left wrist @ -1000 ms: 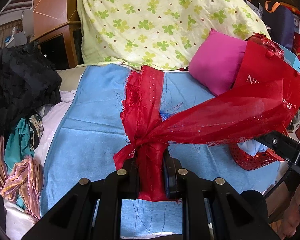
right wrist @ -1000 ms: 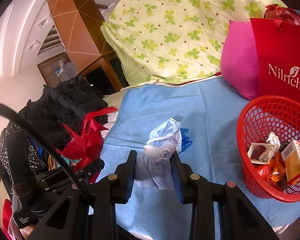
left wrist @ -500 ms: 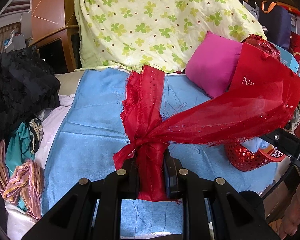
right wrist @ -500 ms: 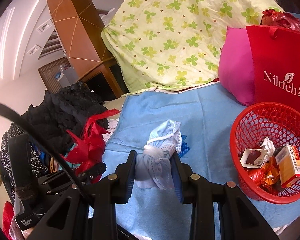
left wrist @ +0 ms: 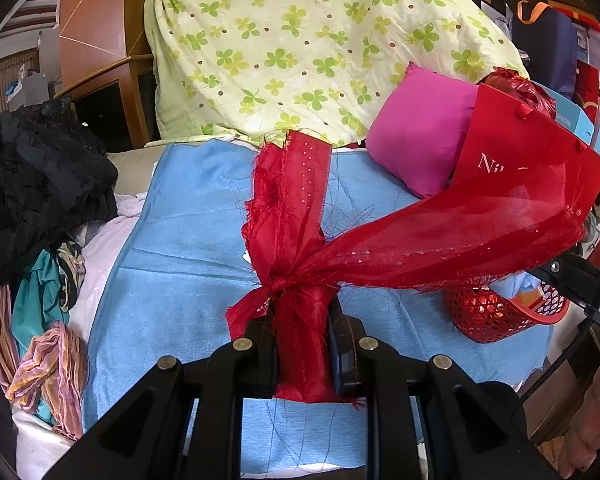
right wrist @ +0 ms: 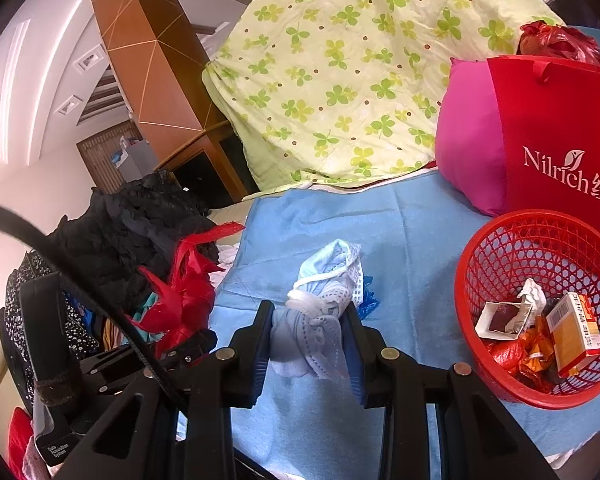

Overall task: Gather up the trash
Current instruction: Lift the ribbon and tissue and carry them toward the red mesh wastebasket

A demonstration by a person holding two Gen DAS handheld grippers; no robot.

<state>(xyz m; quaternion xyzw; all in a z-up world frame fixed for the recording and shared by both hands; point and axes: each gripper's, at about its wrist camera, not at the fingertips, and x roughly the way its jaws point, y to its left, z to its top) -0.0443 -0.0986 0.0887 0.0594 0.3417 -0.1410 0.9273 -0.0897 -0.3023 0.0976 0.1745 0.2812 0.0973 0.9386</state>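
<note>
My left gripper (left wrist: 303,316) is shut on a knotted red fabric strip (left wrist: 296,248); one frayed end stands up and a sheer end streams right, above the blue blanket (left wrist: 188,256). My right gripper (right wrist: 308,320) is shut on a bundle of pale blue face masks (right wrist: 320,304), held over the blanket just left of the red mesh basket (right wrist: 496,248). The basket holds a small carton, crumpled paper and wrappers. In the right wrist view the left gripper and its red fabric strip (right wrist: 184,288) appear at lower left. In the left wrist view the basket (left wrist: 484,312) is partly hidden behind the fabric.
A green-flowered quilt (right wrist: 360,72) is heaped at the back, with a pink cushion (right wrist: 468,148) and a red shopping bag (right wrist: 560,140) beside the basket. Black clothes (left wrist: 32,184) and colourful garments (left wrist: 48,364) are piled at the left edge of the bed.
The view over the bed has shifted slightly in both wrist cameras. Both grippers keep their hold on the same items.
</note>
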